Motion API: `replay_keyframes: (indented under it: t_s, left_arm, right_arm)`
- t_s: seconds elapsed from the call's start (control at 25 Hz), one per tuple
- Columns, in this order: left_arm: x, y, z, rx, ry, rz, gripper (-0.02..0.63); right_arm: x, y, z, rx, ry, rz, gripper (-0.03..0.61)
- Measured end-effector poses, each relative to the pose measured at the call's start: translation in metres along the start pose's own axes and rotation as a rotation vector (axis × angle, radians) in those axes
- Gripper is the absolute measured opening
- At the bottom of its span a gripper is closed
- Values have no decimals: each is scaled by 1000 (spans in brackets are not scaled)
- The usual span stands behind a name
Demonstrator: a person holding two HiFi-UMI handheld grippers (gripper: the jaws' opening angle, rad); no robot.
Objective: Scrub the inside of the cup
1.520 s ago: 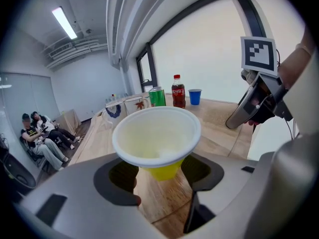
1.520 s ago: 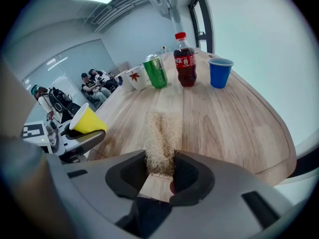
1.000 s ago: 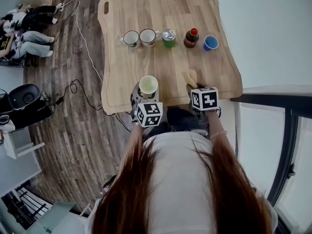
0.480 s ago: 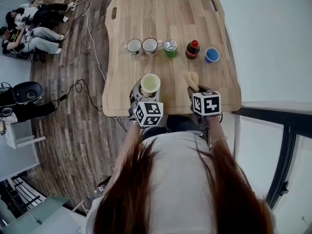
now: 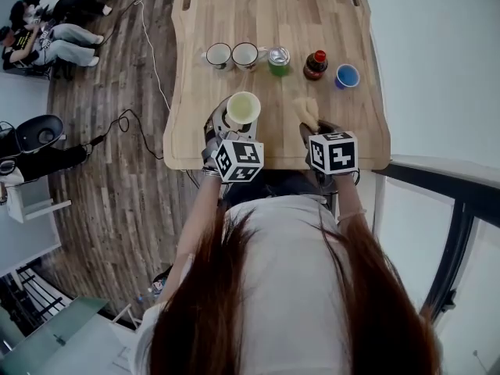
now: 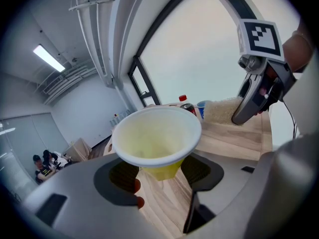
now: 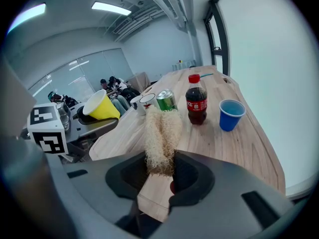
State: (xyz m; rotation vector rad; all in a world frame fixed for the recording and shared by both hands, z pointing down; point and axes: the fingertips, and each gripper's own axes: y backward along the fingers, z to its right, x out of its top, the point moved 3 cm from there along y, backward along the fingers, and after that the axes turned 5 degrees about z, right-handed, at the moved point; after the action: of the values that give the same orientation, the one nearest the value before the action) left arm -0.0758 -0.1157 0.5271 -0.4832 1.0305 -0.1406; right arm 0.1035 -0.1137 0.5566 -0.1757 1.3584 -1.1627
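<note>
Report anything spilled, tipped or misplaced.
Nothing stands out. The two mugs, can, bottle and blue cup stand upright in a row; the left gripper holds the yellow cup, the right gripper the loofah scrubber.

Red-capped cola bottle [image 5: 316, 64] stands in a row across the wooden table [image 5: 234, 14]. A green can [image 5: 278, 59] is just left of it, then a white mug [image 5: 245, 55] and a second mug [image 5: 218, 55] side by side further left. A blue cup [image 5: 347, 76] is just right of the bottle. Way off left of it, on the plank floor [image 5: 117, 209], there's a black cable [image 5: 119, 118], and some people [image 5: 47, 33] are sitting.
</note>
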Motion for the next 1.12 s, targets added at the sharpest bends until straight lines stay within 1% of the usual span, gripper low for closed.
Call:
replay_keyframes:
  t_s: [0.16,0.36,0.56,0.72,0.84,0.96,1.12]
  left_arm:
    - [3,-5,-5,-11,-63,11,272]
    - [5,-13,-16,-17,-157,16,270]
    - [4,-19,-20,-41,-216,13,270]
    - [3,-19,-28,-47,-260,17,270]
    - [4,-18,-32,-44,-306,24,270]
    - [6,-16,-37,-33,-378,39,270]
    - [7,-13,-41,-26,-452,59,270]
  right_arm:
    - [11,6,-11,13,9,20,127]
    - [34,12,-40,73,42,54,127]
    - [53,17,-73,151,105,75,127]
    - [66,20,-97,191,164,88,127]
    - [72,21,-113,225,193,80,127]
    - [74,17,-129,254,216,51,127]
    - [75,10,-145,265,241,11,127]
